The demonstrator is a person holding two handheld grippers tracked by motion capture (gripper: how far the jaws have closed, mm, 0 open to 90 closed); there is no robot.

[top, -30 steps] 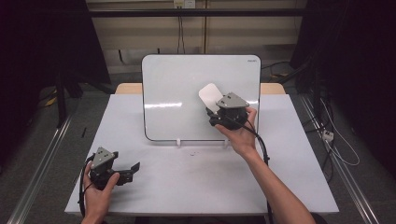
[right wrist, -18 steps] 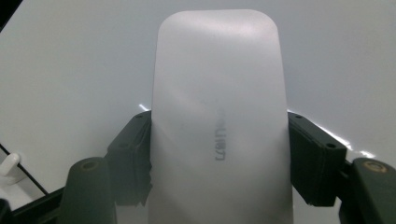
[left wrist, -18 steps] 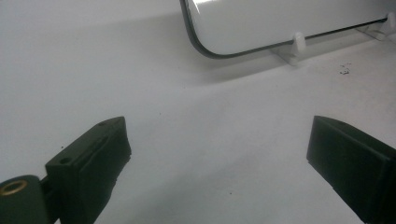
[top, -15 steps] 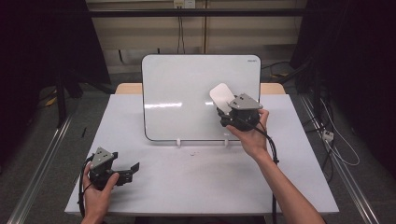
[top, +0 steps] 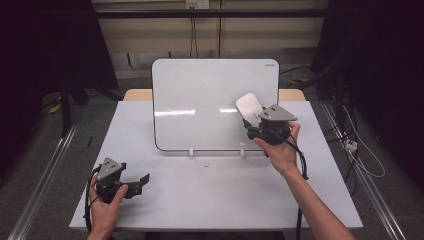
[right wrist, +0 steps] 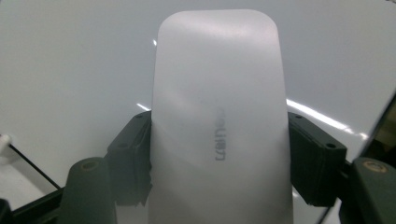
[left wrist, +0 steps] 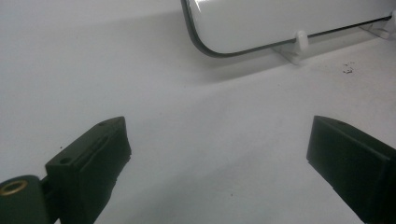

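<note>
While the right tongs clamp the eraser against the whiteboard, long axis up, left tongs sit open, far off.

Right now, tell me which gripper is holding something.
The right gripper: its jaws clamp the white eraser at the whiteboard. The left gripper is open and empty.
</note>
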